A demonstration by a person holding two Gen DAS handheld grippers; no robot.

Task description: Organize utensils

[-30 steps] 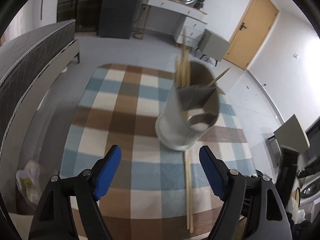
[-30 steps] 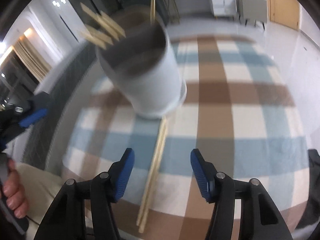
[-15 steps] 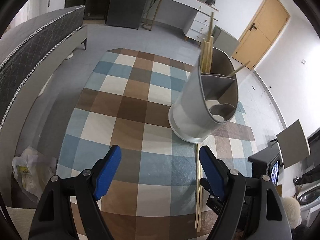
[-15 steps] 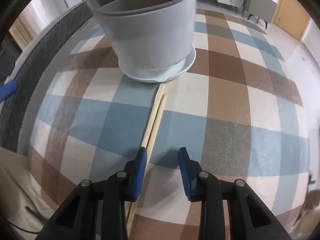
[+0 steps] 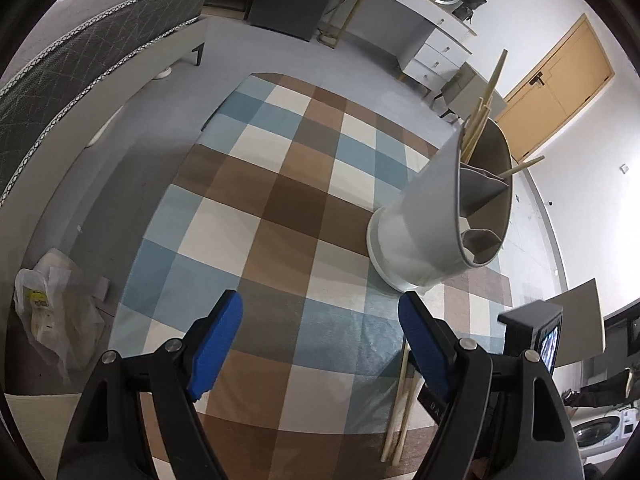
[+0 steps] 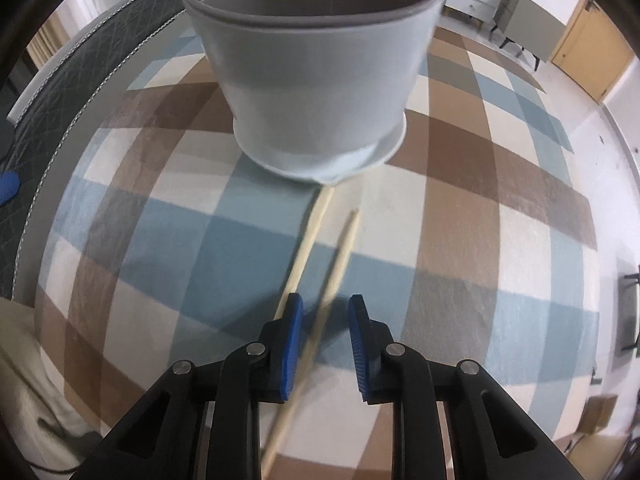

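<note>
Right gripper (image 6: 324,316) has dropped toward two pale wooden chopsticks (image 6: 340,256) at six o'clock of the grey divided utensil holder (image 6: 320,80); jaws closing around one, not yet pinching. Left gripper (image 5: 320,320) spread, empty. Pickup looks imminent.

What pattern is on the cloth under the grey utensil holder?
The cloth is checked in brown, blue and cream squares, clearest in the left wrist view.

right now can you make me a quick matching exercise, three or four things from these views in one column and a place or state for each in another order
Things:
1. utensil holder
2. chopstick
3. left gripper
4. plastic bag

Places or states:
A. on the floor beside the checked cloth
B. between the closing right jaws
C. jaws wide, nothing between them
D. standing upright, chopsticks sticking out

Pairs: 1-D, 2-B, 3-C, 4-A
</note>
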